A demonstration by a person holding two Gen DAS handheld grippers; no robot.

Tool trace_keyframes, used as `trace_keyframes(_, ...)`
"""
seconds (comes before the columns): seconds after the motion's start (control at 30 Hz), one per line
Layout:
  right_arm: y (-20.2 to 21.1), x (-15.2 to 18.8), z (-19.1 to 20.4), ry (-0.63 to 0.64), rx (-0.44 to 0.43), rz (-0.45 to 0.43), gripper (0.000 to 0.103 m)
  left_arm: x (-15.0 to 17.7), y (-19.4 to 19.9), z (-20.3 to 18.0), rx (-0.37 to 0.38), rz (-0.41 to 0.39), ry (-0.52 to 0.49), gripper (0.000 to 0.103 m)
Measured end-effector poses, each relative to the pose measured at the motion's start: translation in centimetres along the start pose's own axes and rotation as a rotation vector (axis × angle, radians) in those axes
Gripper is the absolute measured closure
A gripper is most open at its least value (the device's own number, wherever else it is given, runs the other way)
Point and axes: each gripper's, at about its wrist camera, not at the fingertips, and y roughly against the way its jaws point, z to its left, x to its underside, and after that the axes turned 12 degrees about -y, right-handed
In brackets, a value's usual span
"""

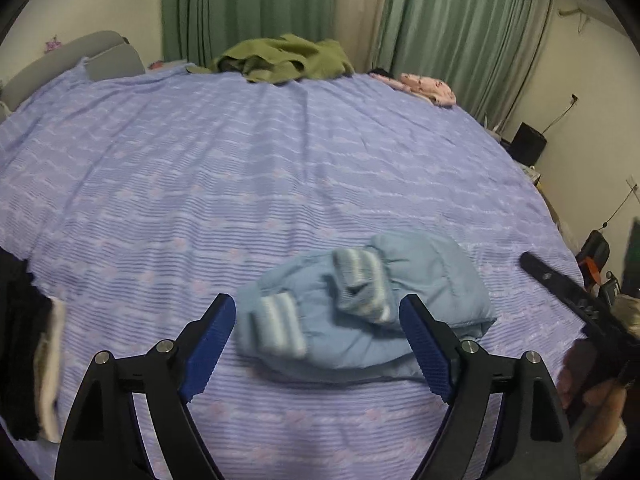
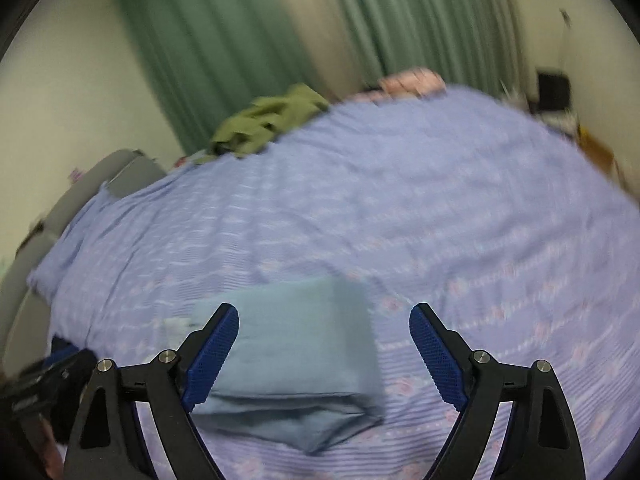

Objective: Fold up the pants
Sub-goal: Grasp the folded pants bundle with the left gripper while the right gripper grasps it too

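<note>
Light blue pants (image 1: 360, 304) lie folded in a compact bundle on the purple bedspread (image 1: 240, 168), with their striped cuffs (image 1: 280, 326) on top. My left gripper (image 1: 318, 340) is open and empty, just above the bundle's near edge. In the right wrist view the folded pants (image 2: 292, 364) lie as a flat stack between and left of my open, empty right gripper (image 2: 324, 354). The right gripper's body (image 1: 572, 300) shows at the right edge of the left wrist view. That right wrist view is blurred.
An olive green garment (image 1: 284, 58) and a pink patterned garment (image 1: 424, 86) lie at the bed's far edge. Black and cream clothes (image 1: 28, 344) hang at the left. A grey headboard (image 1: 72, 60) and green curtains (image 1: 256, 4) stand behind.
</note>
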Motion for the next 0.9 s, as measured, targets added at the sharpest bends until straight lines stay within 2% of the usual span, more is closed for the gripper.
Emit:
trace_keyframes(0.13,-4.6,0.6,-3.6,-0.114,0.007,0.085,0.014,-0.6,-2.6,-1.2,0.013,0.029,0.030,0.019)
trace_keyframes(0.23,-6.8,1.9,-4.5,-0.136,0.005,0.152,0.014,-0.6,-4.6,-1.2,0.001,0.070,0.080,0.019)
trace_keyframes(0.3,-7.5,2.6,-4.7,-0.155,-0.010,0.178,0.015,-0.2,-5.8,-0.4,0.055,0.090,0.154,0.021)
trace_keyframes(0.37,-7.6,3.2,-4.8,-0.170,-0.023,0.191,0.015,0.5,-6.9,0.7,0.136,0.108,0.260,0.032)
trace_keyframes(0.43,-7.5,3.6,-4.9,-0.174,-0.036,0.202,0.015,1.2,-7.7,1.3,0.182,0.132,0.341,0.046)
trace_keyframes(0.47,-7.5,3.7,-4.8,-0.170,-0.038,0.205,0.015,1.5,-8.1,1.6,0.209,0.143,0.378,0.049)
trace_keyframes(0.5,-7.5,3.8,-4.8,-0.163,-0.036,0.207,0.015,1.9,-8.5,1.9,0.238,0.148,0.418,0.057)
trace_keyframes(0.53,-7.4,3.9,-4.6,-0.155,-0.036,0.210,0.015,2.2,-8.7,2.1,0.263,0.146,0.449,0.069)
trace_keyframes(0.63,-7.3,4.1,-4.1,-0.130,-0.032,0.216,0.015,2.8,-8.7,2.2,0.321,0.132,0.485,0.083)
trace_keyframes(0.67,-7.2,4.1,-4.0,-0.123,-0.030,0.217,0.015,2.7,-8.0,2.1,0.331,0.112,0.468,0.084)
trace_keyframes(0.77,-6.2,4.3,-3.0,-0.095,-0.038,0.218,0.015,2.3,-4.8,2.1,0.326,0.024,0.403,0.087)
trace_keyframes(0.83,-5.0,4.3,-2.1,-0.078,-0.067,0.197,0.015,2.3,-2.6,2.7,0.254,-0.031,0.356,0.087)
trace_keyframes(0.9,-4.1,4.2,-1.2,-0.069,-0.086,0.165,0.015,2.6,-2.3,3.6,0.178,-0.026,0.326,0.087)
